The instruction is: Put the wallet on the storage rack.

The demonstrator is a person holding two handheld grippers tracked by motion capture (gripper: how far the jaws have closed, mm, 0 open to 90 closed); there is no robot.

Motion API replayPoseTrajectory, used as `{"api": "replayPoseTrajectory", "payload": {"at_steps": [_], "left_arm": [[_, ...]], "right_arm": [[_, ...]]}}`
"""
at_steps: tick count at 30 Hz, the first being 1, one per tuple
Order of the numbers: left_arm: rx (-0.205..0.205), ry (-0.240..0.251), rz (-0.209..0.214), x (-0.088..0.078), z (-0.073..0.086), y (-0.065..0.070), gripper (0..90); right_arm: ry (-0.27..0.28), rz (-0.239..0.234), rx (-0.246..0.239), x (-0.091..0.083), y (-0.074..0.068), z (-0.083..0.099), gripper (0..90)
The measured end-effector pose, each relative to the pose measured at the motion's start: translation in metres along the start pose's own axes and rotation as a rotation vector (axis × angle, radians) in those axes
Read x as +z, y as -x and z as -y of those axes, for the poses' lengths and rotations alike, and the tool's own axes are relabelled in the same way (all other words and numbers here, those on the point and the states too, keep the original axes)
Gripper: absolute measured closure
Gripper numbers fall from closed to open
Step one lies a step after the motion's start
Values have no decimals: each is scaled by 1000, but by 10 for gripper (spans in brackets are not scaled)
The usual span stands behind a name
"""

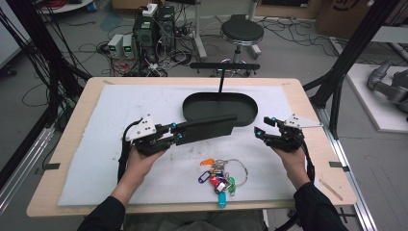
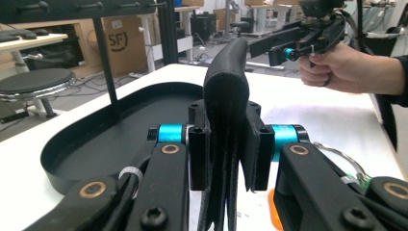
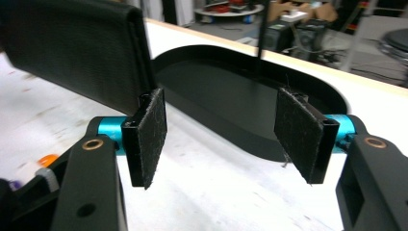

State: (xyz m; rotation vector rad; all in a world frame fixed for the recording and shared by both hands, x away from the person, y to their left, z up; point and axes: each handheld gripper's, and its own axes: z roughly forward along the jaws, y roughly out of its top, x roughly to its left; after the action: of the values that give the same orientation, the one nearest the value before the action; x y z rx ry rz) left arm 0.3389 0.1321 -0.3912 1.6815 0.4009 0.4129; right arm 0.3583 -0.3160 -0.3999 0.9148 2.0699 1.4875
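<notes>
Black pouch hangs clamped in the left gripper jaws over the tray; right gripper jaws gape empty beside it.

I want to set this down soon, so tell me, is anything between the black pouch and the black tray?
Nothing visible. The left hand-held gripper holds the black pouch over the near rim of the black tray, whose floor looks bare apart from its upright rod.

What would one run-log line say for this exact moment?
left gripper: shut on black pouch, above oval tray | right gripper: open, empty | key bunch: on white mat
</notes>
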Motion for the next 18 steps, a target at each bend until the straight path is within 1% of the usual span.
{"api": "replayPoseTrajectory", "payload": {"at_steps": [1, 2, 4, 5, 6, 7, 8, 9, 13, 18], "left_arm": [[5, -1, -4, 2, -2, 0, 755], [10, -1, -7, 3, -3, -1, 755], [14, -3, -16, 6, -7, -1, 754], [15, -2, -21, 7, -8, -1, 754], [20, 2, -29, 9, -9, -1, 754], [25, 3, -34, 10, -10, -1, 754], [25, 3, -35, 11, -11, -2, 754], [26, 7, -39, 13, -13, -3, 754], [34, 21, -54, 18, -17, -7, 754], [34, 34, -69, 27, -20, -11, 754]], "right_arm": [[1, 17, 6, -1, 1, 0, 368], [1, 42, 23, -3, 4, 1, 368], [6, 66, 46, -6, 8, 3, 364], [10, 95, 61, -9, 11, 4, 363], [10, 95, 61, -9, 11, 4, 363], [12, 110, 82, -11, 13, 5, 359], [12, 110, 82, -11, 13, 5, 359], [16, 123, 92, -12, 15, 6, 357], [16, 132, 98, -14, 16, 6, 358], [23, 146, 102, -15, 18, 7, 358]]}}
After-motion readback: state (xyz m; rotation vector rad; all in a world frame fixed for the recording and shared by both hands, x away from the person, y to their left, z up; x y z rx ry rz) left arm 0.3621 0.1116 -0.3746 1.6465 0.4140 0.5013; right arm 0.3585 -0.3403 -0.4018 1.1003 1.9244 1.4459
